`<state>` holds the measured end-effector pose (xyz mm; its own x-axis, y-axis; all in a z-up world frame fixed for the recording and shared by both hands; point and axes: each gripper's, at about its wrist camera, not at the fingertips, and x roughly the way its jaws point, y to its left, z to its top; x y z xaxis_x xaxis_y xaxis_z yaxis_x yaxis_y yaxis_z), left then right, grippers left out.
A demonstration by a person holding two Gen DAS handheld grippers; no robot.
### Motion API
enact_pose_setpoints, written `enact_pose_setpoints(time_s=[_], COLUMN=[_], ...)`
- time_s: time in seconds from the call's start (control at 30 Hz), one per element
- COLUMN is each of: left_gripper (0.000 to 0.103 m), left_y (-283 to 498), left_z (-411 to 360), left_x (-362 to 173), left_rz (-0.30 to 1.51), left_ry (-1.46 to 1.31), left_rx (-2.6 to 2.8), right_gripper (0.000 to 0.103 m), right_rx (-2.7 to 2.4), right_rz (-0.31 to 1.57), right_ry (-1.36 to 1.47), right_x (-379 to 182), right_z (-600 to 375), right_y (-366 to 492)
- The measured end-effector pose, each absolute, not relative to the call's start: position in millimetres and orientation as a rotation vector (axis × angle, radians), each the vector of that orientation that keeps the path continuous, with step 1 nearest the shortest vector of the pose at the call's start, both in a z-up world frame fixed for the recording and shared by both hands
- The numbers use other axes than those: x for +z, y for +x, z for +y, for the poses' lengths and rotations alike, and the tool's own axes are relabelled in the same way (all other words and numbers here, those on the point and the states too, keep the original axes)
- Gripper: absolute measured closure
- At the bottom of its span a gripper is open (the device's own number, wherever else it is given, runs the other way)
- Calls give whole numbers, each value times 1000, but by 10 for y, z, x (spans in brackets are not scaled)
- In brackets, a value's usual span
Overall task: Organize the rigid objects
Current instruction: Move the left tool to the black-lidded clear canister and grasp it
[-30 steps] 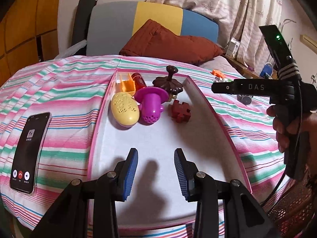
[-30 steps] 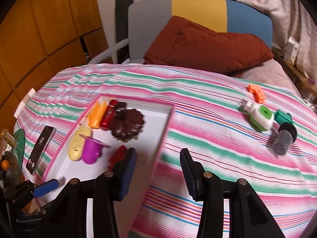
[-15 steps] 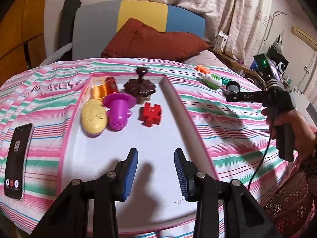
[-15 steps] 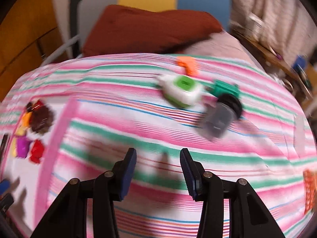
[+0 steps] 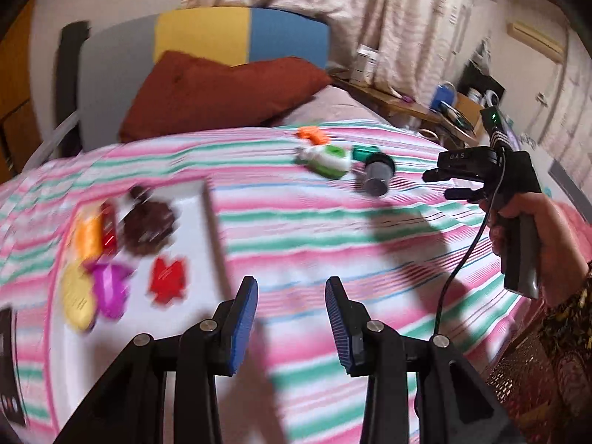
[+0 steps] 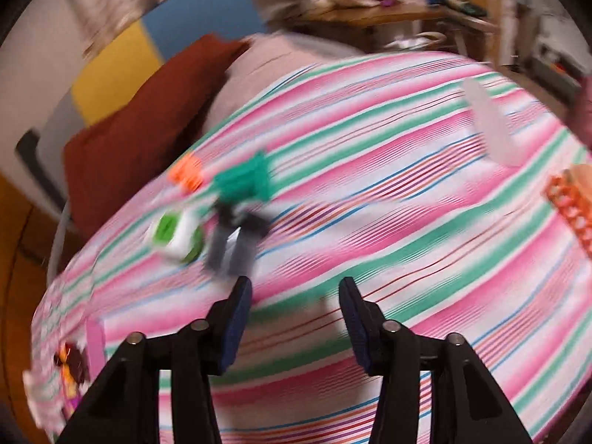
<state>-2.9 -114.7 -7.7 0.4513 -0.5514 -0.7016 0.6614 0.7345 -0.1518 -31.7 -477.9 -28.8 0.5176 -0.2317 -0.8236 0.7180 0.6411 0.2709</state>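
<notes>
Right gripper [image 6: 292, 318] jaws wide, empty; grey cylinder [image 6: 231, 249] lies just ahead-left of it, beside white-green box [image 6: 177, 235], long axis pointing toward gripper. Left gripper [image 5: 290, 318], also wide, farther.

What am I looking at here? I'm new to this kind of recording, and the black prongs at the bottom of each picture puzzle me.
The prongs are two-finger grippers that a person holds, one per hand, each carrying a fisheye camera looking along its fingers. One picture comes from the left gripper, the other from the right gripper. Both are open and hold nothing. The left view also shows the person's right hand gripping its tool. Below lies a striped cloth with a pink-rimmed tray of small toys, blurred. Loose on the cloth are a white-and-green piece, an orange piece, a teal piece and a dark cylinder.
</notes>
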Motion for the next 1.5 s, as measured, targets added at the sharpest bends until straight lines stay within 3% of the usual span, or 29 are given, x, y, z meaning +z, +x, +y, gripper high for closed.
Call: enact_pose_setpoints(time_s=[0.73,1.13,1.5], left_gripper=[60,60,61], left_y=[574,681,559], left_z=[-3468,-3750,-3182], left_x=[-568,-728,-270], left_rz=[859,850,806], left_ry=[278,293,218], left_rx=[-873,-901,-895], right_gripper=[51,51,51], right_rx=[-704,-685,-670], right_rz=[744,759,776], right_ry=[859,891,905], right_x=[-301,-364,-428], right_z=[-5139,-5131,-5127], right_y=[-602,-548,-534])
